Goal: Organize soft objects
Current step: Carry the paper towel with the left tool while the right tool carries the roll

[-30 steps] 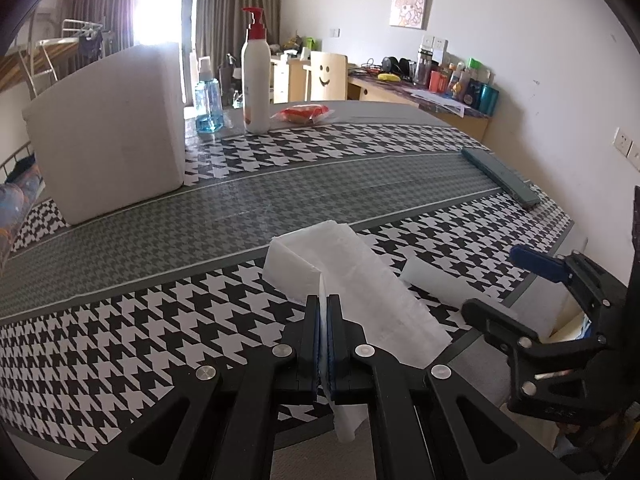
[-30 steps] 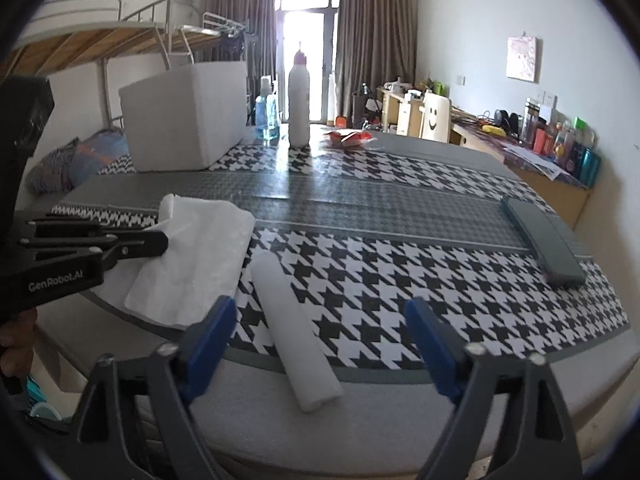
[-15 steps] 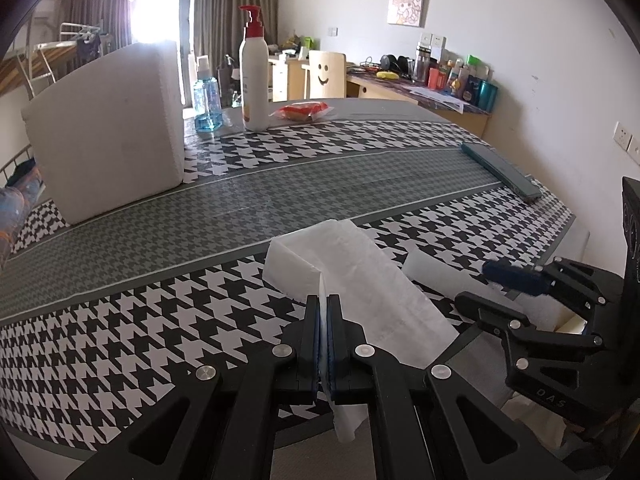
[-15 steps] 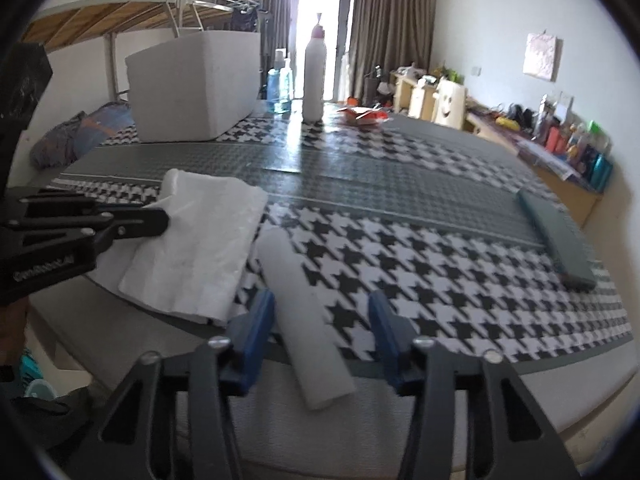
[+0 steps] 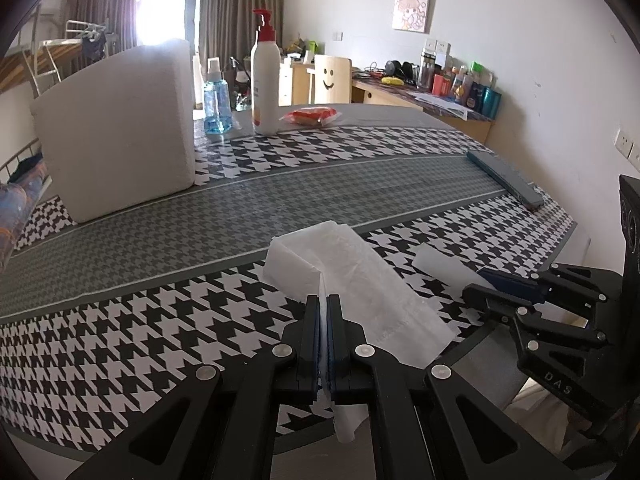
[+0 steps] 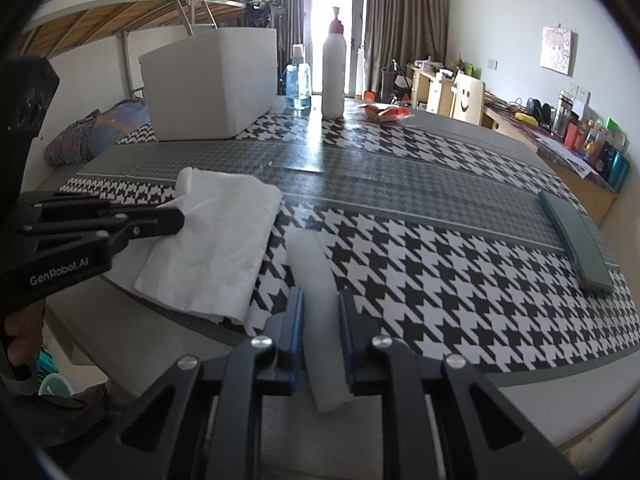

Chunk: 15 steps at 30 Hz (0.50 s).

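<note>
Right gripper (image 6: 320, 320): jaws wide apart a second ago, half closed half a second ago, now drawn in against both sides of the white foam roll (image 6: 316, 292). The roll lies lengthwise between the blue-padded fingers (image 6: 294, 320), its near end sticking out past the table's front edge. Whether the pads truly squeeze it or only touch is hard to tell; they appear to have it clamped.

Left gripper (image 5: 323, 320): no change across the frames. Jaws pressed together on the near edge of the folded white cloth (image 5: 360, 276), a thin strip of it hanging down below the fingers. Most of the cloth rests on the houndstooth tablecloth (image 5: 120, 320) near the front edge, just left of the roll.

Left view only: the right gripper from the side (image 5: 500, 288), its tips over the roll (image 5: 440, 264), now lower and nearer the table than before. It hides the contact itself.

Right view only: the left gripper in profile (image 6: 176, 220) biting the cloth's (image 6: 216, 248) left edge, and the gap between cloth and roll, which lie close but apart.

Farther back in both: white foam box (image 5: 116, 128), pump bottle (image 5: 265, 76), blue spray bottle (image 5: 217, 100), red packet (image 5: 312, 115), and a flat grey case (image 6: 576, 240) to the right.
</note>
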### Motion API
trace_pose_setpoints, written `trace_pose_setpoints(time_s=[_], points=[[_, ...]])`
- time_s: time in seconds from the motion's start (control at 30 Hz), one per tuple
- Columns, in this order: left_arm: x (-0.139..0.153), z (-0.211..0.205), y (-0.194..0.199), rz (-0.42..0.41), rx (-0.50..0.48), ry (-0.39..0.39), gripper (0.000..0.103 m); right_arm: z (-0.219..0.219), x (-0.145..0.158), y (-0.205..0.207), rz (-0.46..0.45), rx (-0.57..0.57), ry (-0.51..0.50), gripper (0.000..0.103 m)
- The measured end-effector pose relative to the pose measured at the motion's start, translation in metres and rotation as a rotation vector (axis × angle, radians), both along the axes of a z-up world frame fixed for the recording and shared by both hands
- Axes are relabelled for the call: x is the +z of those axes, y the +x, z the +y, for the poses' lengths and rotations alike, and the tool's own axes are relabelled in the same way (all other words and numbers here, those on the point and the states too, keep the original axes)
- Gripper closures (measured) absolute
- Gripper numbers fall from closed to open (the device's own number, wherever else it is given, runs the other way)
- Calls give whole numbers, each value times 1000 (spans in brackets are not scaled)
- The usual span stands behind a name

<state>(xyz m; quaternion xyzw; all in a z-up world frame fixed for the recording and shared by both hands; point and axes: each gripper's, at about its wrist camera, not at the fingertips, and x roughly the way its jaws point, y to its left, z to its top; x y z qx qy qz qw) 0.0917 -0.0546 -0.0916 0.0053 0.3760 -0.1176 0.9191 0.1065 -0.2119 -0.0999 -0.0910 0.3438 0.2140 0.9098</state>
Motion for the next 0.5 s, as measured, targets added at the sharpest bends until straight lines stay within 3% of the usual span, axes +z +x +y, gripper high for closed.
trace_pose_setpoints(time_s=[0.5], points=[[25,20,-6,-87,33,3,100,-2,25,8,-48,-27,73,84]])
